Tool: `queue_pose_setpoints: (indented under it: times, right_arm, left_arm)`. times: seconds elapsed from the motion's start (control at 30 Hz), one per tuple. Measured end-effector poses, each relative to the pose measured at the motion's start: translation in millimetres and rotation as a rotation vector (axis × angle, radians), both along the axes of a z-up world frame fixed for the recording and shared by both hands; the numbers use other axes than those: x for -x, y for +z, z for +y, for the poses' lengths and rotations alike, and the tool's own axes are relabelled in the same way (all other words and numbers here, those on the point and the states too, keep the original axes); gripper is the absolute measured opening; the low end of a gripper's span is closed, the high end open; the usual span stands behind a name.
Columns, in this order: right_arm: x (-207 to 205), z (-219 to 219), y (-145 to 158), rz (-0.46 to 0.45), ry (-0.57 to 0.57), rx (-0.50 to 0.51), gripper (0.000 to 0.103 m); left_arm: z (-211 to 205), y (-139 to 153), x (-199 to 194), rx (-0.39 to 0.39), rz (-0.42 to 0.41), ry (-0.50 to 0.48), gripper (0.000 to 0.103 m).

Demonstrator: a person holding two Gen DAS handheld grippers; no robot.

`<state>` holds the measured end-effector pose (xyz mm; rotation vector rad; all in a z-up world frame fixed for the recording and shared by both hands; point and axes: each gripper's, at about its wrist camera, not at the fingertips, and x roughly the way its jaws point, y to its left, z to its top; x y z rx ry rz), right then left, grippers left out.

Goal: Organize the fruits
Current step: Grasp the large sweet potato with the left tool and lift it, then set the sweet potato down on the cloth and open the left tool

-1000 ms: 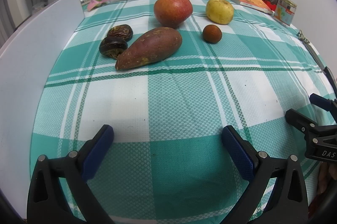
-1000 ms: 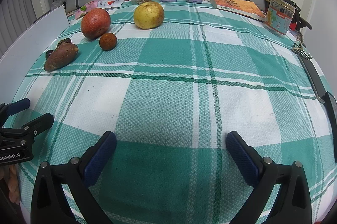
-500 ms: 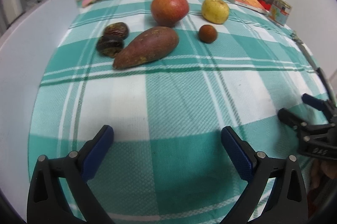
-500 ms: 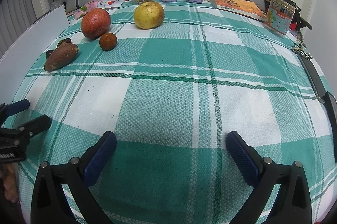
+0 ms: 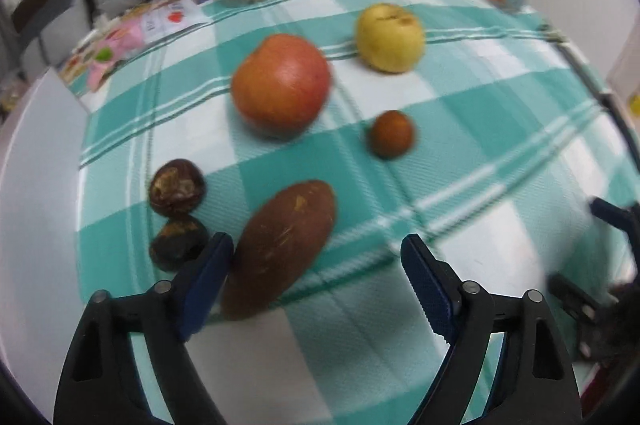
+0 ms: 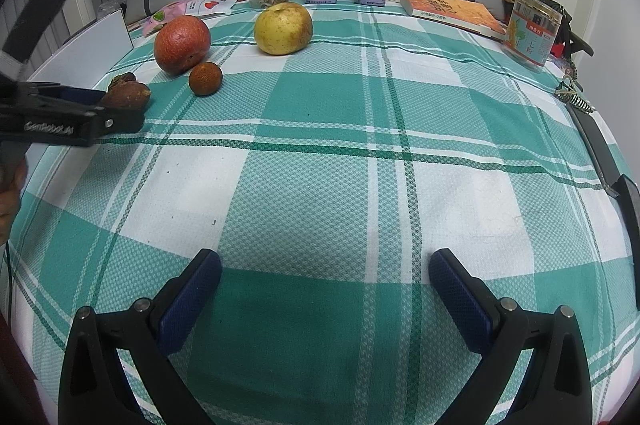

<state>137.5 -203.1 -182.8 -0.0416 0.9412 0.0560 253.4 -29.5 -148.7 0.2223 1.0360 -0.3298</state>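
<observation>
- The left gripper [image 5: 316, 261] hangs over the near end of the sweet potato [image 5: 280, 249]; its jaws are closing, the tuber lies between them beside the left pad, not yet pinched.
- Two dark round fruits [image 5: 178, 213] sit just left of that pad.
- Farther off lie the red apple [image 5: 282, 83], small orange [image 5: 391, 134] and yellow pear [image 5: 390, 37].
- The right gripper [image 6: 325, 291] is spread wide over bare checked cloth [image 6: 360, 145], well apart from the fruit.
</observation>
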Motion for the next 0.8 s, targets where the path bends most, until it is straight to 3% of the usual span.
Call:
queue_pose_setpoints:
  times: [0.1, 0.23, 0.27, 0.3, 0.37, 0.5, 0.6, 0.73, 0.8]
  right_arm:
    - [0.0, 0.0, -0.1, 0.0, 0.0, 0.001, 0.103]
    - [-0.1, -0.1, -0.3, 0.0, -0.001, 0.001, 0.103]
    - [0.0, 0.0, -0.1, 0.0, 0.0, 0.0, 0.103]
    - [-0.1, -0.1, -0.1, 0.0, 0.0, 0.0, 0.103]
    - [-0.1, 0.0, -0.1, 0.0, 0.0, 0.0, 0.103]
    - [-0.2, 0.2, 0.0, 0.0, -0.001, 0.001, 0.103]
    - [-0.2, 0.1, -0.2, 0.0, -0.001, 0.0, 0.103]
    - [-0.2, 0.3, 0.0, 0.0, -0.001, 0.0, 0.103]
    - [-0.3, 0.3, -0.1, 0.0, -0.001, 0.0, 0.103]
  left_arm:
    - [12.3, 13.7, 6.3, 0.094, 0.006, -0.017, 0.085]
    - [13.9, 0.3, -11.5, 0.04, 0.026, 0.029, 0.082]
    - [10.9, -7.0, -15.9, 0.016, 0.041, 0.026, 0.076]
    - [8.0, -14.3, -19.2, -0.002, 0.061, 0.021, 0.062]
    - [6.1, -18.7, -19.9, 0.0, 0.065, 0.022, 0.051]
    - [8.9, -15.6, -12.7, 0.015, 0.072, 0.056, 0.049]
    - [20.9, -7.0, 8.1, 0.08, 0.084, 0.151, 0.049]
    - [52.3, 0.3, 51.8, 0.21, 0.111, 0.354, 0.049]
    - [60.5, -1.1, 67.5, 0.213, 0.098, 0.409, 0.049]
